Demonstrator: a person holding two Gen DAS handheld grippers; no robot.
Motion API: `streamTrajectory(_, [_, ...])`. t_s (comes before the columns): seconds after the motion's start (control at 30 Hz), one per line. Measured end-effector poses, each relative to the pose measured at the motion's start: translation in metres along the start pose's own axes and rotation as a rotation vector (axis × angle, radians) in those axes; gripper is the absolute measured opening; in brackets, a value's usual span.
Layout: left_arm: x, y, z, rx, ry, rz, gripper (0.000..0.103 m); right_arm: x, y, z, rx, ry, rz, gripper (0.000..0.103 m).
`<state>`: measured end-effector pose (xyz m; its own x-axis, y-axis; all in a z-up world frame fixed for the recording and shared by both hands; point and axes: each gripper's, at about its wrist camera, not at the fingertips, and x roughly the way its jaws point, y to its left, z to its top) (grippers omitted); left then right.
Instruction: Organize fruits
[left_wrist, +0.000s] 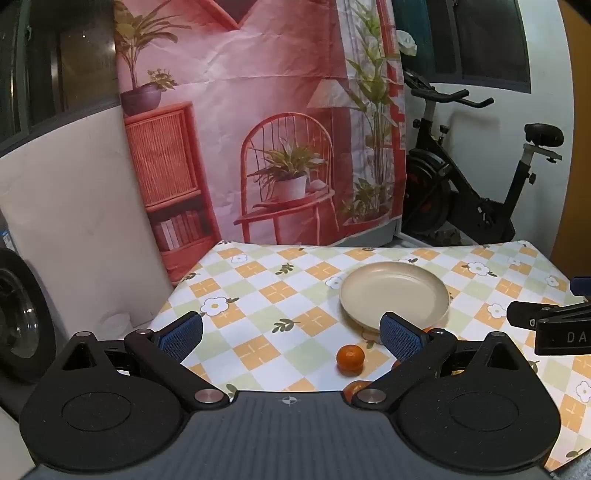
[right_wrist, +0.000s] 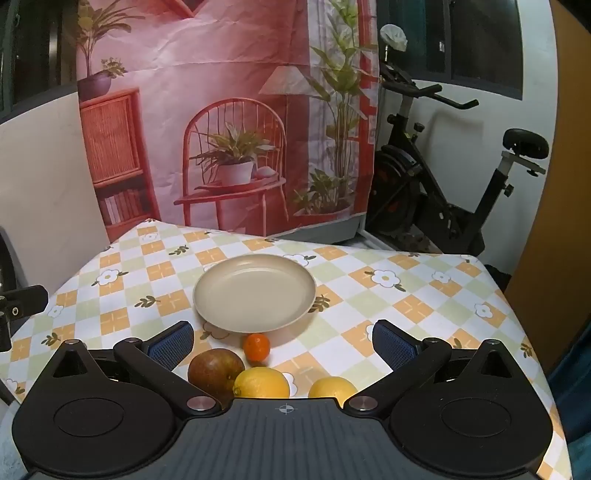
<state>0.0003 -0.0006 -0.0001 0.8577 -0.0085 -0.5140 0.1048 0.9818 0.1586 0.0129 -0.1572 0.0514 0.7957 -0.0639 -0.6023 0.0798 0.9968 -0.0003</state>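
Note:
A beige plate (right_wrist: 255, 291) sits empty mid-table; it also shows in the left wrist view (left_wrist: 395, 291). A small mandarin (right_wrist: 256, 346) lies just in front of the plate, seen too in the left wrist view (left_wrist: 350, 358). A reddish-brown apple (right_wrist: 216, 371) and two yellow-orange citrus fruits (right_wrist: 261, 383) (right_wrist: 332, 390) lie nearer. My right gripper (right_wrist: 282, 341) is open and empty above these fruits. My left gripper (left_wrist: 291, 334) is open and empty, left of the plate, with the mandarin between its fingers' lines.
The table wears a checked flower cloth (right_wrist: 406, 295). A printed backdrop (right_wrist: 221, 110) hangs behind it and an exercise bike (right_wrist: 443, 184) stands at the back right. The right gripper's side (left_wrist: 554, 325) pokes into the left wrist view.

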Motion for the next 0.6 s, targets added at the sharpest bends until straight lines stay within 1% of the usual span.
streamTrajectory(0.03, [-0.0013,0.0017,-0.0007,-0.024,-0.026,-0.005,0.103,-0.001,0.0007,-0.0003,-0.008,-0.011,-0.004,0.103])
streamTrajectory(0.27, [-0.0066,0.0069,-0.0027,-0.012,-0.036,0.007,0.103,-0.0025,0.0008,0.0009,-0.002,-0.004,-0.001,0.103])
streamTrajectory(0.3, [-0.0064,0.0026,-0.0009,-0.01,-0.034,0.01,0.103,-0.0023,0.0005,0.0014,-0.001,-0.003,0.0,0.103])
streamTrajectory(0.33, [-0.007,0.0031,-0.0011,-0.01,-0.035,0.012,0.103,-0.0049,0.0032,-0.0014,-0.011,-0.018,-0.008,0.103])
streamTrajectory(0.6, [-0.007,0.0004,-0.0021,-0.007,-0.033,0.016,0.103,0.0,0.001,-0.0028,-0.008,-0.019,-0.005,0.103])
